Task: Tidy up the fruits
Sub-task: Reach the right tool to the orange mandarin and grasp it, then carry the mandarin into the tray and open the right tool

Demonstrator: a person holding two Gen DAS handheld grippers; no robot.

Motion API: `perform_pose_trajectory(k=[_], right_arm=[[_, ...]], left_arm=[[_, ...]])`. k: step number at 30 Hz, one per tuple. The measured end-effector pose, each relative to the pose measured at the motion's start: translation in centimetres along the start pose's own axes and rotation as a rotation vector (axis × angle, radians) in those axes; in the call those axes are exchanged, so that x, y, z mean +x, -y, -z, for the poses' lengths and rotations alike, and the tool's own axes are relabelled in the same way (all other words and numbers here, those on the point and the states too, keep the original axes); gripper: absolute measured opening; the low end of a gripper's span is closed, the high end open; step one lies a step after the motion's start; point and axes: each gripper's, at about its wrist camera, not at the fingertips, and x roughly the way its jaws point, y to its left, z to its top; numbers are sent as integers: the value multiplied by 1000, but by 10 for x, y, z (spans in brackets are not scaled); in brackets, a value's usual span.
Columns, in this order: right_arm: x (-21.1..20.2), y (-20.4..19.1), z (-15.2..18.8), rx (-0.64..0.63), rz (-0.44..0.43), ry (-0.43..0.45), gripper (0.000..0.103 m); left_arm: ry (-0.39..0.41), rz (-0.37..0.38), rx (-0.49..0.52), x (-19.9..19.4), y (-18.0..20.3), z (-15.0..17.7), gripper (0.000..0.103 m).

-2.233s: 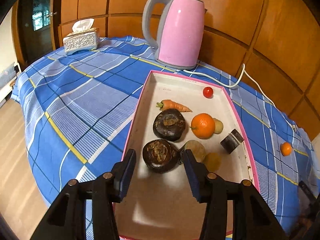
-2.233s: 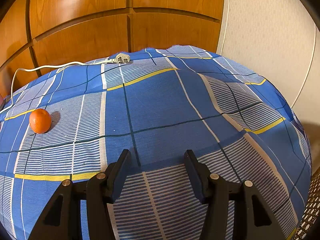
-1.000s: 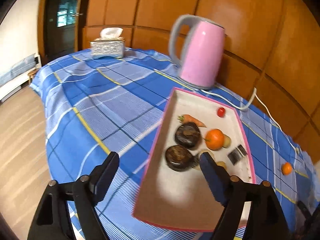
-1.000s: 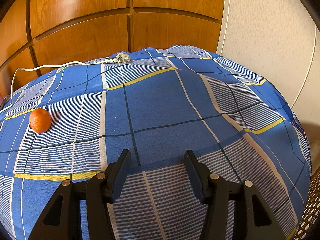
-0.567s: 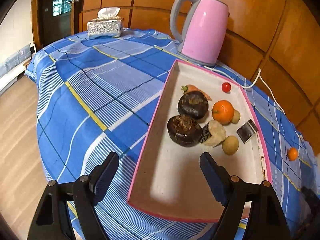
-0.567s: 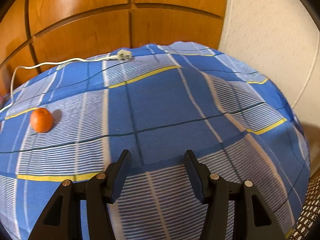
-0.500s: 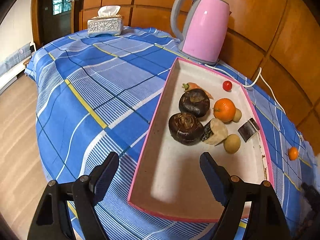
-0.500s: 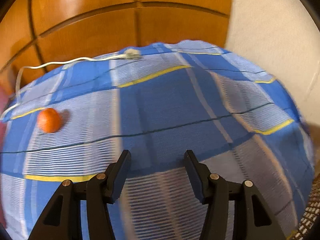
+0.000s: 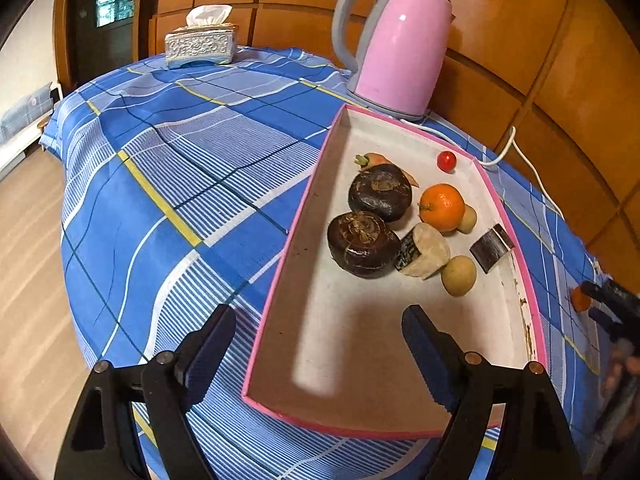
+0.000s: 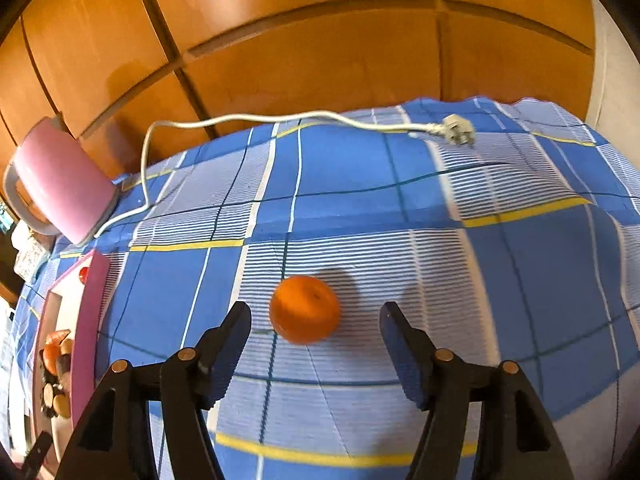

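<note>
My right gripper (image 10: 314, 318) points down at the blue plaid tablecloth (image 10: 360, 208), and its jaws, which have just been opening, stand apart with the loose tangerine (image 10: 304, 309) between them; neither pad touches the fruit, and it sits nearer my left finger than my right. The tangerine rests on the cloth well to the right of the pink-rimmed tray (image 10: 86, 332). Far behind it a white power cord (image 10: 224, 120) runs from the pink electric kettle (image 10: 60, 188) at the far left to a plug (image 10: 458, 130) lying on the cloth at the far right. My left gripper (image 9: 318, 330) hangs over the near end of the tray (image 9: 400, 432), jaws wide and holding nothing; its left finger is over the cloth outside the tray's left wall, its right finger over the tray's bare floor. Farther up the tray lie two dark water chestnuts (image 9: 364, 244), a cut pale piece with dark skin (image 9: 424, 250), a small tan round fruit (image 9: 459, 275), a dark cut chunk (image 9: 492, 247), a second tangerine (image 9: 442, 207), a carrot (image 9: 376, 159) mostly hidden behind the farther chestnut, and a cherry tomato (image 9: 447, 161) near the far right corner. In the left view the loose tangerine (image 9: 579, 299) shows at the right edge, partly hidden by my other gripper. A silver tissue box (image 9: 200, 45) stands at the far left of the table.
</note>
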Motion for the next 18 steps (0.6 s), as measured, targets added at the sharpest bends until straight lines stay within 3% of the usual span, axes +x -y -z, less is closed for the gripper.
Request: perform_pose_trajectory(k=[1,3,4,10,14,18], right_arm=[[3,0,-1,0,1,-10,67],[13,-4,-2,-13,21,-36,46],[17,-6,-1,-23,33,-45,41],[15,-13,1,-90,41,-37,40],[-1,-24,8,-139,-30,-22,40],[-19,-50,21,-210,-169,-19,40]], left_arm=[[2,-11,6,0,1,1,86],[5,-20,13,0,1,1,90],[7,-23,16,0,1,1,90],[-3,-32,-1,4,-2,2,91],[-5,-40,-14,4,-4,2,91],[2,-34,-26,1,-6,2,91]])
